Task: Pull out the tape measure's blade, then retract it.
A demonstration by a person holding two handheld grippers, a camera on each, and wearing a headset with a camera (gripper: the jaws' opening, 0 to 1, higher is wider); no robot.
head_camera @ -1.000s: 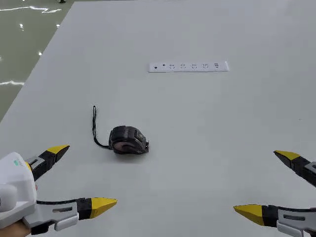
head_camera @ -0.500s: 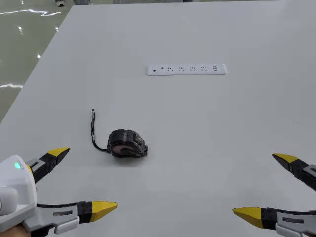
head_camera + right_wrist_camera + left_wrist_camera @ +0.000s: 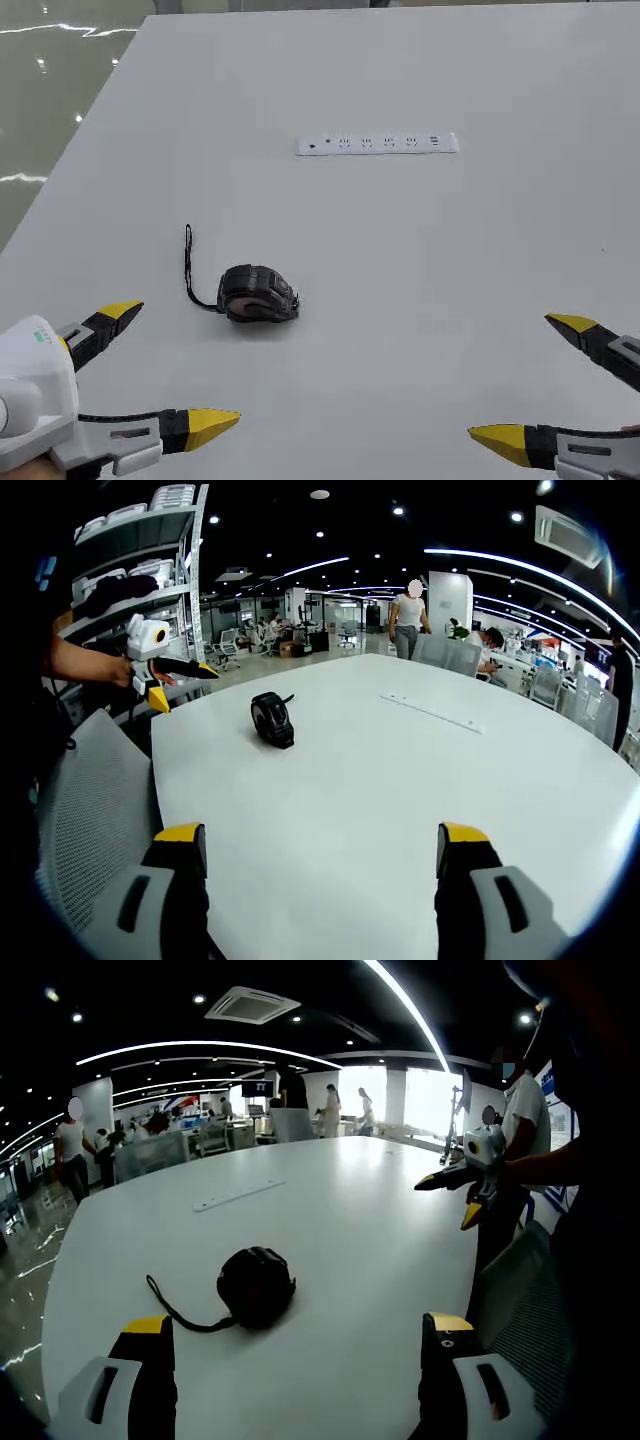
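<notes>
- Black tape measure [image 3: 258, 293] lies on the white desk [image 3: 430, 250], left of centre. A round reddish face shows on its near side.
- Thin black cord [image 3: 188, 262] leaves the left side of the case, bends, then runs straight toward the far edge. It lies flat on the desk.
- Left tongs [image 3: 175, 363]: near-left corner of the head view, held in a hand. The jaws stand wide apart and the yellow tips are bare, with nothing gripped.
- These tongs are near the tape measure, on its near-left side, and do not touch it.
- Left gripper view: the tape measure sits ahead of the two yellow tips, between their lines and clear of both.
- Right tongs [image 3: 522, 378]: near-right corner, jaws also spread wide, nothing between them. They are well apart from the tape measure.
- Right gripper view: the tape measure is far ahead and left of centre, with the left tongs beyond it at the desk edge.
- White power strip [image 3: 377, 144] lies flat and crosswise, far of the tape measure and somewhat to its right.
- Both gripper views show an open office with standing people and ceiling light strips.
</notes>
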